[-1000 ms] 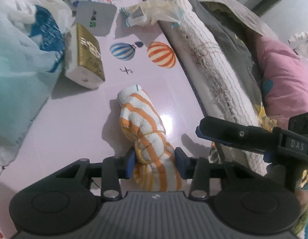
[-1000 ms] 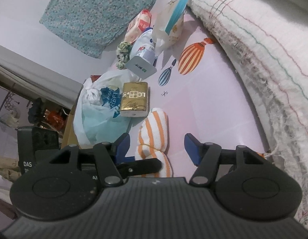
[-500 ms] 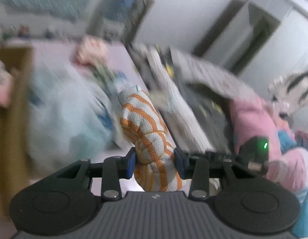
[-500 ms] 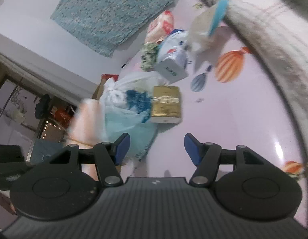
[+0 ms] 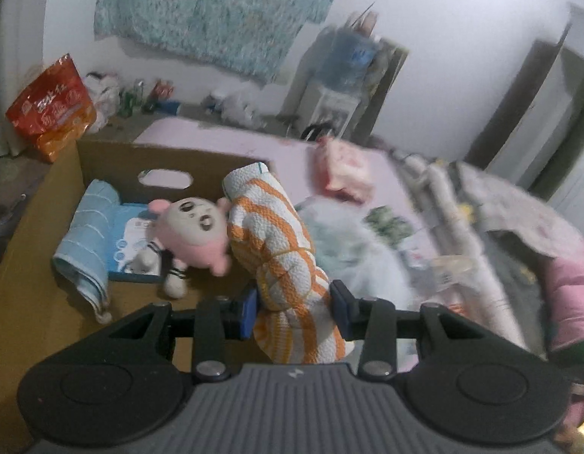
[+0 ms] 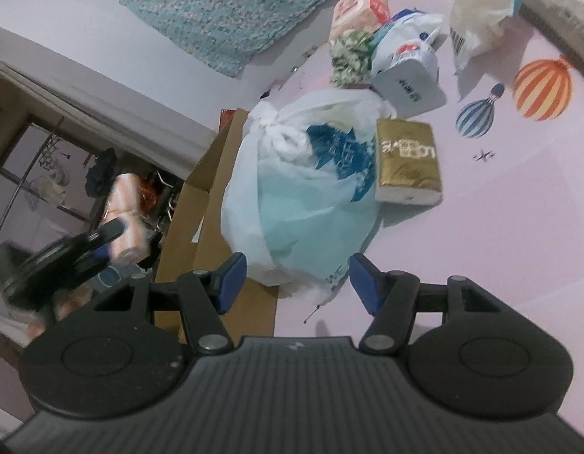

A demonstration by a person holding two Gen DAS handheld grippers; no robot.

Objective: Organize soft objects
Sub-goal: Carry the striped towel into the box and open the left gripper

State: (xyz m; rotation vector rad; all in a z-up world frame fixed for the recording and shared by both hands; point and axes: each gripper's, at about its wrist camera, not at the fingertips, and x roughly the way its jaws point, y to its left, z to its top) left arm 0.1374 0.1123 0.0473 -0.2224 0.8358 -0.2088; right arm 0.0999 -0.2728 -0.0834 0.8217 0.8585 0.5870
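Left wrist view: an open cardboard box (image 5: 46, 227) with a cut-out handle hole in its far wall holds a pink-and-cream plush doll (image 5: 195, 232), a rolled light-blue striped towel (image 5: 86, 242) lying along the box's left side, and a flat blue-and-white packet (image 5: 131, 242) between the towel and the doll. The left hand-held gripper (image 5: 294, 312) is clenched on a knotted orange-and-white striped towel (image 5: 277, 242); both blue pads press into the bundle just below its knot, and the towel sticks up and forward, its top end just beside the doll's head, above the box's right-hand part. An orange snack bag (image 5: 52, 108) stands behind the box. The bed to the right is blurred.

Right wrist view: the right hand-held gripper (image 6: 297, 283) stands released, with nothing between its blue pads. Just ahead of it a tied white-and-teal plastic bag (image 6: 303, 189) lies on the pink mat with balloon prints (image 6: 519, 227); what the bag holds cannot be told. A gold tissue pack (image 6: 407, 160) lies touching the bag's right side, with a grey-white box (image 6: 411, 89) and further bags beyond. The cardboard box's wall shows left of the bag, and at far left the other gripper, blurred, holds the striped towel.
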